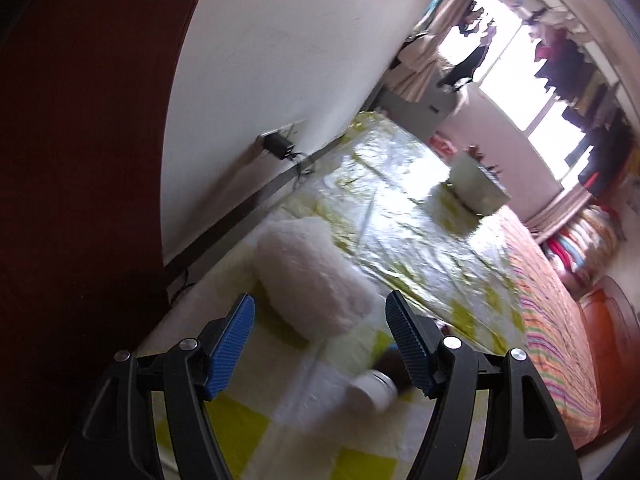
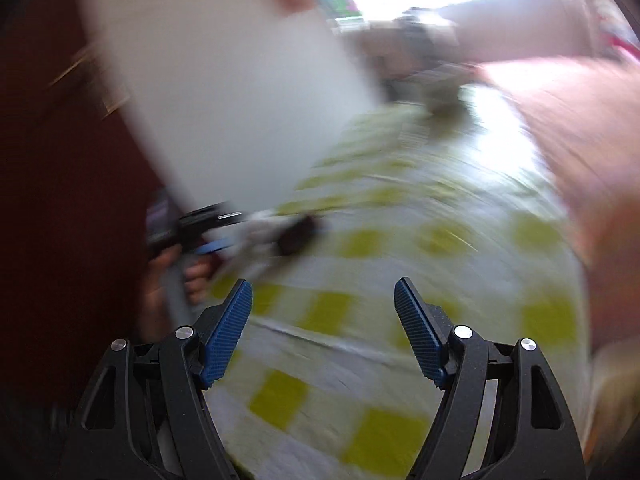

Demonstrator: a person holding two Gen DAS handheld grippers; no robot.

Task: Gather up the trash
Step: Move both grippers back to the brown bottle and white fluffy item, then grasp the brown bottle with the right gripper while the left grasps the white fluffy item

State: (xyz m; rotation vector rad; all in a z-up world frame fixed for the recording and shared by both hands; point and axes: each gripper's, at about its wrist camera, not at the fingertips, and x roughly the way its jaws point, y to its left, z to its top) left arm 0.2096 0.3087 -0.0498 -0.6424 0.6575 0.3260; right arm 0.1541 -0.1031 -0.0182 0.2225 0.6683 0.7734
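Blue-padded, your left tool (image 1: 320,330) gapes wide over the bottle (image 1: 374,386) on the bed (image 1: 440,248), ready to grab; right tool (image 2: 323,320) equally wide, empty.

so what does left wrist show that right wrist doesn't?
Only left wrist: a white fluffy pillow, a white-capped bottle lying by the open left gripper, a pale box further up the bed, and a wall charger.
Only right wrist: the person's hand holding the other gripper, blurred, and the open right gripper.
Both: the yellow-checked bedspread and white wall.
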